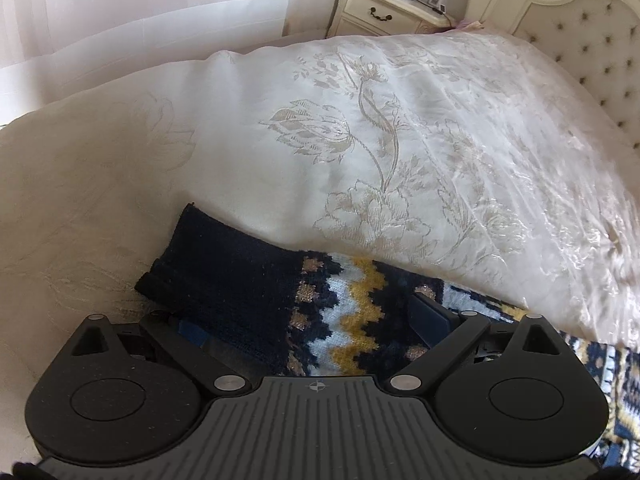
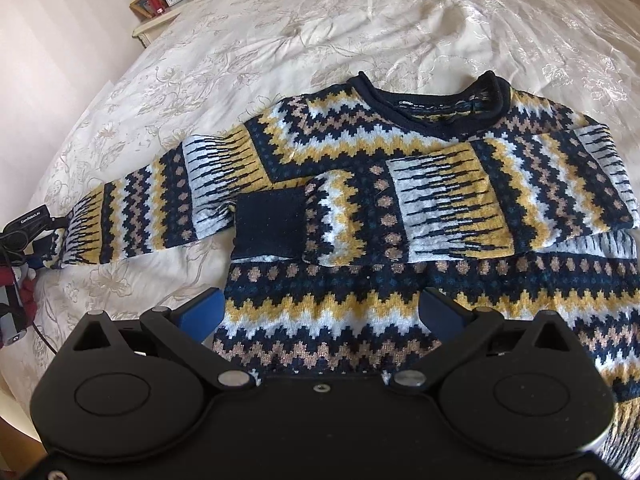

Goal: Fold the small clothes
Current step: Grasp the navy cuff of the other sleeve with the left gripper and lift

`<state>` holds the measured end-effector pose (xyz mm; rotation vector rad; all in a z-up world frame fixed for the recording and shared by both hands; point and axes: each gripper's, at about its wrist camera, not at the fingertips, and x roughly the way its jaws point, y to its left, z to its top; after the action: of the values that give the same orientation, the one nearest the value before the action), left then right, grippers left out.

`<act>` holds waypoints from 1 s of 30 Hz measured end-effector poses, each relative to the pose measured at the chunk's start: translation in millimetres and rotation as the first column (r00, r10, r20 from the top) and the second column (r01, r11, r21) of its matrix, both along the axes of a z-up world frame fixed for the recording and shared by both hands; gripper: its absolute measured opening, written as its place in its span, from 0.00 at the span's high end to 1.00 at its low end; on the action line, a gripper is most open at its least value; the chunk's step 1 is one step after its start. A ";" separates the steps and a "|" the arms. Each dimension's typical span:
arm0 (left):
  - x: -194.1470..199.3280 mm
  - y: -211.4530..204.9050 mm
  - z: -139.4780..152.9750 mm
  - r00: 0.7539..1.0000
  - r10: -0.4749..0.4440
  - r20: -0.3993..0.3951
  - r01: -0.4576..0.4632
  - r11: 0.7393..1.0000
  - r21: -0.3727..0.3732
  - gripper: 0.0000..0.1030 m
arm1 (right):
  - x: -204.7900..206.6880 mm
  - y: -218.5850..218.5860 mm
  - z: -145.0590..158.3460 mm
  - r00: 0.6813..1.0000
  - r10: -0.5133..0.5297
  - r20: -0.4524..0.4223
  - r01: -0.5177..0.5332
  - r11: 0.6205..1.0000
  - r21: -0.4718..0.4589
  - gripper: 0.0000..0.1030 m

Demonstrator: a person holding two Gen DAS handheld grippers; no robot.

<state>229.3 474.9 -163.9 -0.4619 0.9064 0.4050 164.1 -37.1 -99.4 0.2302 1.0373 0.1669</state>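
A knitted sweater (image 2: 360, 168) in navy, yellow and white zigzags lies flat on the bed, neck away from me. Its right sleeve is folded across the chest, with the navy cuff (image 2: 268, 226) near the middle. Its left sleeve (image 2: 132, 208) stretches out to the left. My left gripper (image 1: 308, 320) is open, its fingers straddling that sleeve's end by the navy cuff (image 1: 216, 268); it also shows in the right wrist view (image 2: 32, 236). My right gripper (image 2: 320, 312) is open over the sweater's lower body, fingers apart and holding nothing.
The sweater lies on a cream floral bedspread (image 2: 280, 32). A nightstand (image 1: 384, 12) with a clock and a red item stands by the tufted headboard (image 1: 580, 40). The bed's edge runs along the left in the right wrist view.
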 end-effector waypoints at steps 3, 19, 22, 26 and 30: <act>-2.6 -3.0 3.9 1.000 0.022 -0.018 -0.021 0.998 0.059 0.34 | 3.3 5.7 -1.6 1.000 0.026 -0.011 -0.026 1.000 -0.004 0.01; -25.4 -44.6 104.5 0.976 -0.015 0.216 0.016 1.000 -0.005 0.94 | -1.0 -17.7 -6.3 0.996 0.089 0.008 -0.089 0.994 0.055 0.01; -26.0 -84.4 142.0 0.956 -0.103 0.274 0.091 0.994 0.054 0.94 | -6.5 -35.4 -10.8 0.995 0.095 0.007 -0.095 0.992 0.080 0.01; -26.2 -147.6 182.2 0.920 -0.209 0.331 0.180 0.977 0.117 0.94 | -14.8 -67.1 -13.5 0.995 0.102 0.016 -0.103 0.988 0.113 0.01; -19.2 -212.6 202.3 0.887 -0.275 0.370 0.250 0.961 0.117 0.94 | -22.3 -103.9 -13.3 0.994 0.098 0.037 -0.102 0.986 0.132 0.01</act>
<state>210.1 262.3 38.4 -0.3348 0.5605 0.0873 141.7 -141.0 -112.8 0.2959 1.0095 0.3306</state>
